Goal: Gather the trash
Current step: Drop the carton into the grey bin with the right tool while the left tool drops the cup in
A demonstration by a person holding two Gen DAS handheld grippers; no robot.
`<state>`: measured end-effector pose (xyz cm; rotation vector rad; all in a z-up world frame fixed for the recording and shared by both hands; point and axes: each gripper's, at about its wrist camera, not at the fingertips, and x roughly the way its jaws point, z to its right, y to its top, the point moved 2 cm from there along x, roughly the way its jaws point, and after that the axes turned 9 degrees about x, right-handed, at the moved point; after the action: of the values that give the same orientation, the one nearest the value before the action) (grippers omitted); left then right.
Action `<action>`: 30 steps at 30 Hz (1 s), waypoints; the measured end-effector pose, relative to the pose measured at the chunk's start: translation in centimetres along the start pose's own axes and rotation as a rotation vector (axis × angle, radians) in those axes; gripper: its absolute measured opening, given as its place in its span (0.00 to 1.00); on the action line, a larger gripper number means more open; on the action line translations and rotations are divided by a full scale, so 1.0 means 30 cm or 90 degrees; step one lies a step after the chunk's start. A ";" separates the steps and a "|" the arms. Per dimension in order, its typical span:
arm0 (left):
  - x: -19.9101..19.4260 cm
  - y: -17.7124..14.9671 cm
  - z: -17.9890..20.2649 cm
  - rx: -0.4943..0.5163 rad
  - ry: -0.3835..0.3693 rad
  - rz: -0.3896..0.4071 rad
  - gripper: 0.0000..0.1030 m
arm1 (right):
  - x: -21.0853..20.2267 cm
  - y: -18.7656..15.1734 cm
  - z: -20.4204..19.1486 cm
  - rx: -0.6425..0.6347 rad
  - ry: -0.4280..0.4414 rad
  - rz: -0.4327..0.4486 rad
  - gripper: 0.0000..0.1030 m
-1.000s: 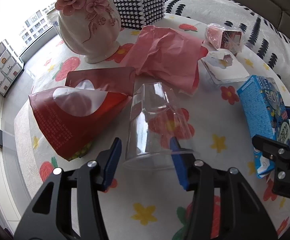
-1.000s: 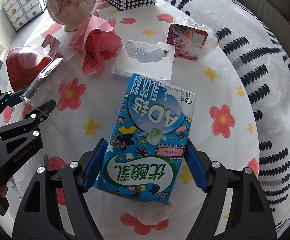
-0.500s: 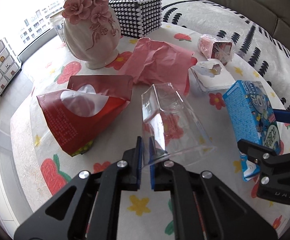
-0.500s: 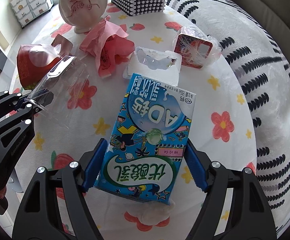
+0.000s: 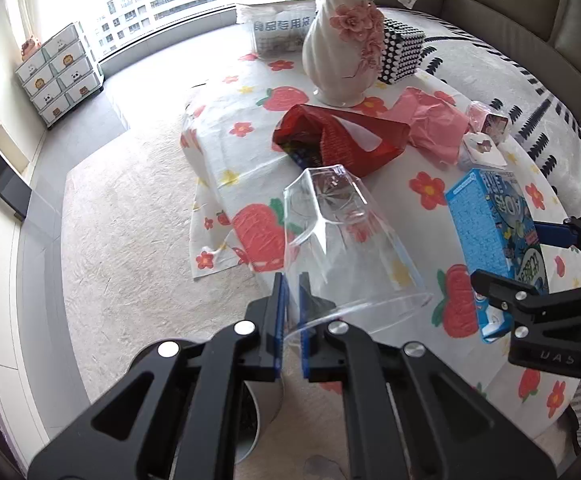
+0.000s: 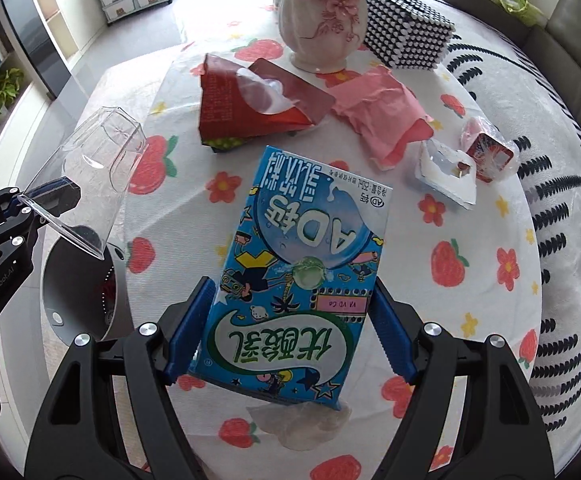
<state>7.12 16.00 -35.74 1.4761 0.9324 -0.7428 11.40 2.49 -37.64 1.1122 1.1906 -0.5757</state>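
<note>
The left gripper (image 5: 288,320) is clamped on the rim of the clear cup (image 5: 342,240), its 2 blue pads nearly together with only the thin plastic wall between them; the cup is lifted off the table (image 6: 490,216), tilted with its base pointing away, out past the table's edge and above the grey bin (image 6: 78,280) that stands on the carpet just beside the table. The right gripper (image 6: 290,320) holds the blue carton (image 6: 302,264) by its 2 long sides, jaws spread to the carton's width, and the carton hangs over the table near that same edge. Under the carton, on the table, lies a crumpled white tissue (image 6: 298,424). Farther in on the table rest a red pouch (image 6: 250,104), then a pink wrapper (image 6: 382,116) beside it, with a torn white tray (image 6: 446,176) and a small wrapped red pack (image 6: 490,152) off to the wrapper's right. At the table's far side stand a white vase (image 6: 322,20) with pink flowers and a black studded box (image 6: 406,36).
</note>
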 end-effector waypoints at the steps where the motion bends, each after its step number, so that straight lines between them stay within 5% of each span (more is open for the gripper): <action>1: -0.019 -0.035 -0.042 -0.010 0.012 -0.006 0.07 | -0.009 -0.001 -0.051 -0.013 0.009 0.002 0.71; 10: -0.204 -0.350 -0.373 -0.114 0.092 -0.052 0.07 | -0.066 -0.011 -0.523 -0.122 0.112 0.013 0.71; 18: -0.303 -0.556 -0.528 -0.176 0.129 -0.077 0.07 | -0.022 -0.023 -0.835 -0.215 0.165 -0.017 0.74; 30: -0.272 -0.605 -0.550 -0.199 0.115 -0.075 0.07 | -0.007 -0.081 -0.878 -0.239 0.141 -0.026 0.77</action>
<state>-13.71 31.31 -35.47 1.2328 1.2231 -0.5244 -2.11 25.23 -37.62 0.8459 1.4473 -0.2475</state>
